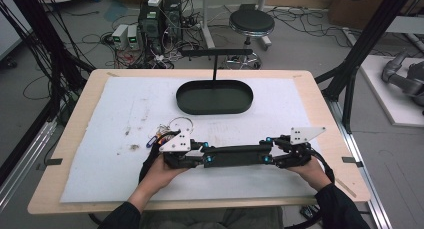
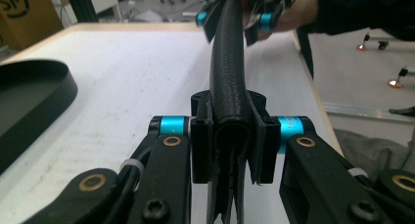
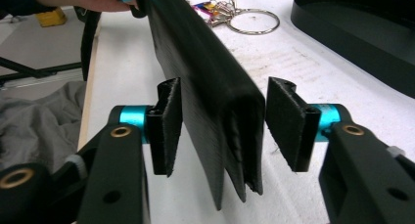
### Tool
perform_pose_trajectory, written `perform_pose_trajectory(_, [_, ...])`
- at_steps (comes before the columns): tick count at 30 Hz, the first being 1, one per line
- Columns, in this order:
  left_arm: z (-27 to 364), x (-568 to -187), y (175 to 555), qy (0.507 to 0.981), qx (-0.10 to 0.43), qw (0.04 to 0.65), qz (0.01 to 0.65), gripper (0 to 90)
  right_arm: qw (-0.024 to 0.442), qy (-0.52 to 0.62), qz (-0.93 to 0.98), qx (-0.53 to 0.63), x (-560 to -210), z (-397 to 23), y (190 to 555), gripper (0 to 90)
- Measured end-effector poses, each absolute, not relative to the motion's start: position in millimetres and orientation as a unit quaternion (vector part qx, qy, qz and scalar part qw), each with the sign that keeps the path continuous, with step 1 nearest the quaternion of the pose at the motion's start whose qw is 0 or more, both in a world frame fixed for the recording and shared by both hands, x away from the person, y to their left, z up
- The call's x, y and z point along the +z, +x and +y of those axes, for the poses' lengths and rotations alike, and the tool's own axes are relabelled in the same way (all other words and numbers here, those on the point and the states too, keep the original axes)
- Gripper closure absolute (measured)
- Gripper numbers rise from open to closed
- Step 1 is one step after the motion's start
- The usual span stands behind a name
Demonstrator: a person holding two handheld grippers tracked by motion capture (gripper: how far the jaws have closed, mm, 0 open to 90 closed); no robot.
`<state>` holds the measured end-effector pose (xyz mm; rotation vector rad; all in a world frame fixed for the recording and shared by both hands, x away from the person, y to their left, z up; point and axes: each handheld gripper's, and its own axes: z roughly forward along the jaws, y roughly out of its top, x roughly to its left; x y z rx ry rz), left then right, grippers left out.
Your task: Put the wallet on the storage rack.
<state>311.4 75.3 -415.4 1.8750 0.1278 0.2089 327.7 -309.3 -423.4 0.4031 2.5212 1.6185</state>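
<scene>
A long black leather wallet (image 1: 235, 155) is held level just above the white mat, between both grippers. My left gripper (image 1: 205, 152) is shut on its left end; in the left gripper view the pads of that gripper (image 2: 230, 150) press both sides of the folded edge of the wallet (image 2: 227, 77). My right gripper (image 1: 268, 150) is at the other end. In the right gripper view its jaws (image 3: 222, 126) stand open around the wallet (image 3: 205, 77), with the pads slightly off the leather.
A bunch of keys on a ring (image 1: 170, 129) lies on the mat just behind the left hand. A black oval tray (image 1: 215, 97) with an upright stand sits at the back middle. The white mat (image 1: 125, 104) covers most of the wooden table.
</scene>
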Motion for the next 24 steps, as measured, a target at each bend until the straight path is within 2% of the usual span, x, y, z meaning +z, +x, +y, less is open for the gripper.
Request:
perform_pose_trajectory(5, [77, -411, 311, 0.801, 0.096, 0.588, 0.056, 74.3, 0.065, 0.111, 0.835, 0.535, -421, -306, 325, 69.1])
perform_pose_trajectory(8, [79, -411, 312, 0.794, 0.088, 0.597, 0.075, 69.8, 0.058, 0.098, 0.833, 0.541, -420, -307, 324, 74.8])
perform_pose_trajectory(11, [81, -408, 313, 0.787, 0.093, 0.603, 0.089, 60.7, 0.065, 0.092, 0.834, 0.539, -418, -305, 323, 75.6])
perform_pose_trajectory(14, [86, -405, 315, 0.781, 0.098, 0.606, 0.110, 47.4, 0.075, 0.095, 0.834, 0.539, -417, -305, 324, 76.0])
perform_pose_trajectory(18, [96, -400, 314, 0.773, 0.110, 0.611, 0.129, 39.6, 0.091, 0.106, 0.827, 0.545, -413, -308, 327, 76.1])
perform_pose_trajectory(24, [114, -395, 311, 0.762, 0.130, 0.614, 0.158, 34.0, 0.117, 0.142, 0.810, 0.557, -402, -310, 336, 76.1])
